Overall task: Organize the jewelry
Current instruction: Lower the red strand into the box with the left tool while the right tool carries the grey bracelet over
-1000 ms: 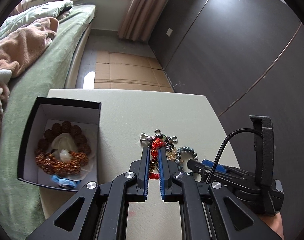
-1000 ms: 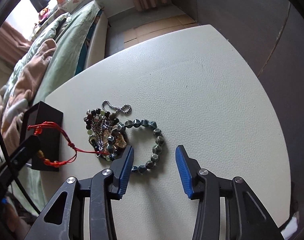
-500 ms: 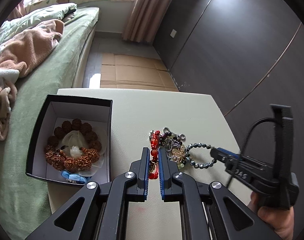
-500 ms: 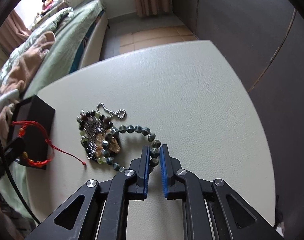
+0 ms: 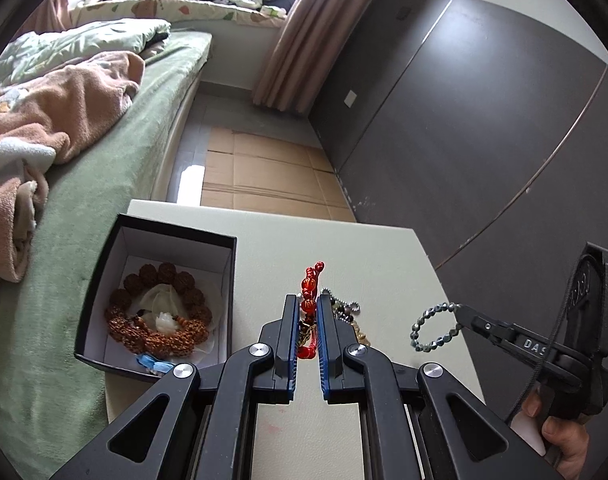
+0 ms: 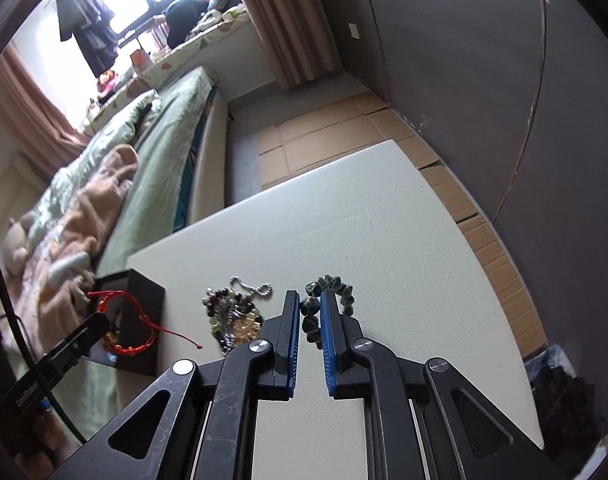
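Observation:
My left gripper (image 5: 306, 308) is shut on a red cord bracelet (image 5: 310, 280) with orange beads; the bracelet also hangs in the right wrist view (image 6: 121, 328), lifted beside the black box (image 6: 141, 300). My right gripper (image 6: 308, 308) is shut on a dark grey-green bead bracelet (image 6: 336, 286), which dangles in the air as a ring in the left wrist view (image 5: 434, 326). A small pile of mixed bead jewelry with a silver ball chain (image 6: 233, 310) lies on the pale table (image 6: 384, 220). The open black box (image 5: 115, 240) holds a brown seed-bead bracelet (image 5: 155, 320).
A bed with green cover and a peach blanket (image 5: 55, 112) runs along the table's left side. A dark wall (image 5: 484, 120) stands to the right, and cardboard (image 5: 263, 176) covers the floor beyond the table. A hand (image 5: 560, 436) holds the right gripper's handle.
The right gripper shut on the grey-green bead bracelet and lifted it off the table. The left gripper rose slightly with the red bracelet, which now hangs clear of the pile.

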